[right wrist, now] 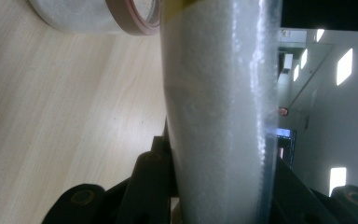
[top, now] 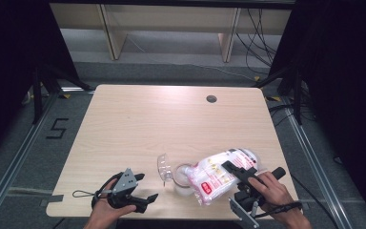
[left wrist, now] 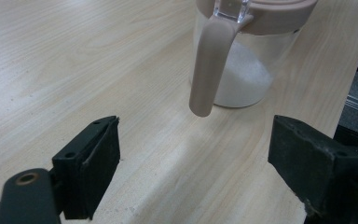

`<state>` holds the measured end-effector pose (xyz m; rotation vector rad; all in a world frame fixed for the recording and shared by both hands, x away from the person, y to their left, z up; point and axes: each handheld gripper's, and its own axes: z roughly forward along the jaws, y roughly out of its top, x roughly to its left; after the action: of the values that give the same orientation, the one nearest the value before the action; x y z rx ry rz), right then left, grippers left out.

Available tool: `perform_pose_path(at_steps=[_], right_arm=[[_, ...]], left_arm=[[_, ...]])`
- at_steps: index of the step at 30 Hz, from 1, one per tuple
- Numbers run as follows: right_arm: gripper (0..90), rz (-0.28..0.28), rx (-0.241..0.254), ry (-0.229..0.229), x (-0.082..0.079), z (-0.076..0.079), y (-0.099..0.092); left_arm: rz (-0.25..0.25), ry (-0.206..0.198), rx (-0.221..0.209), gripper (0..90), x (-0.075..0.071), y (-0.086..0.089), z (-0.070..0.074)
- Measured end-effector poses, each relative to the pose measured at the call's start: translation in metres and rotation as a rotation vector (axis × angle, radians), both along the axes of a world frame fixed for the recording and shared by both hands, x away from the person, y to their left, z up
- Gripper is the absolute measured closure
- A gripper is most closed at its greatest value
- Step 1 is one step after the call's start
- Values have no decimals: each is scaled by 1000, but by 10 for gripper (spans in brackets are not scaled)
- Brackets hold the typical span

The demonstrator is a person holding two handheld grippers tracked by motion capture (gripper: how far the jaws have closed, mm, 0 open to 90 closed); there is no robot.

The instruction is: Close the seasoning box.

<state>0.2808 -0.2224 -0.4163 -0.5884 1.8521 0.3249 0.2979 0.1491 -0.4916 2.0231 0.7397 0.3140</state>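
Your right gripper (top: 236, 171) clamps a white-granule bag (top: 219, 174) tilted over the open jar (top: 183, 179). Your left gripper (top: 145, 187) rests wide open, empty.

"5" (top: 57, 128) taped on floor (top: 24, 157)

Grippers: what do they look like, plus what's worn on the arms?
Both the left gripper and right gripper are black, two-jawed, each topped by a grey three-cornered plate and trailing a thin black cable. Jaw pads are flat, blocky, black. Forearms show no sleeves.
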Motion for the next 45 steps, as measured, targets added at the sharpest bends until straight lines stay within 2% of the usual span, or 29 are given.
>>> perform_pose_path(at_steps=[1, 2, 4, 7, 8, 9, 11, 12, 13, 14, 15, 17, 18, 24, 25, 26, 29, 30, 34, 35, 36, 39, 40, 41, 42, 43, 44, 45], right_arm=[[768, 0, 0, 0, 0, 0, 0], [769, 18, -2, -10, 1, 1, 0], [769, 0, 23, 12, 1, 0, -1], [770, 13, 36, 11, 2, 2, -2], [770, -5, 56, 30, 2, 1, -3], [770, 12, 58, 17, 3, 3, -3], [771, -3, 65, 35, 4, 2, -5], [771, 2, 68, 30, 4, 2, -5], [771, 12, 66, 36, 6, 2, -6], [771, -8, 83, 52, 5, 0, -7], [771, -33, 123, 76, 4, -3, -9], [772, 2, 96, 52, 7, 0, -9], [772, 18, 107, 60, 8, 0, -10], [772, 25, 154, 97, 10, -2, -12], [773, 33, 166, 101, 11, -3, -13], [773, 24, 182, 124, 12, -5, -14], [774, 40, 193, 130, 14, -6, -14], [774, 29, 215, 153, 15, -10, -15], [775, 32, 219, 158, 17, -12, -16], [775, 16, 245, 174, 17, -15, -17], [776, 26, 263, 189, 19, -16, -18], [776, 22, 283, 201, 20, -17, -20], [777, 16, 348, 250, 22, -20, -22], [777, 16, 348, 250, 22, -20, -22], [777, 66, 315, 216, 25, -17, -21], [778, 22, 342, 229, 22, -17, -24], [777, 10, 375, 257, 22, -19, -25], [778, 37, 370, 248, 24, -18, -24]], left_arm=[[0, 0, 0, 163, 0, 0, 0], [-5, -5, 23, 163, 1, 1, 0], [-5, -4, 23, 163, 1, 1, 0], [-5, -5, 23, 163, 1, 1, 0], [-6, -4, 24, 163, 1, 1, 0], [-6, -5, 24, 163, 1, 1, 0], [-6, -4, 24, 163, 1, 1, 0], [-4, -3, 18, 163, 1, 1, 0], [2, 2, -10, 163, 0, -1, 0], [-1, -1, 2, 163, 0, 0, 0], [2, -1, -6, 163, 0, 0, 0], [7, 3, -2, 163, -1, 0, 0], [3, -2, -6, 163, 0, 0, 0], [4, -2, 8, 163, 0, 1, 1], [3, -1, 2, 163, 0, 0, 1], [4, 3, -7, 163, -1, 0, 1], [3, 3, -6, 163, -1, 0, 1], [1, 2, 0, 163, 0, 0, 1], [3, 0, -12, 163, 0, 0, 0], [4, 3, -7, 163, -1, 0, 1], [-1, 1, 2, 163, 0, 1, 1], [-1, -1, 0, 163, 0, 1, 1], [4, -1, -16, 163, 0, 0, 0], [4, 4, -7, 163, -1, 0, 1], [4, 2, -10, 163, -1, 0, 0], [4, 1, -13, 163, 0, 0, 0], [0, -3, 2, 163, 0, 0, 0], [1, -7, 10, 163, 0, 1, 0]])
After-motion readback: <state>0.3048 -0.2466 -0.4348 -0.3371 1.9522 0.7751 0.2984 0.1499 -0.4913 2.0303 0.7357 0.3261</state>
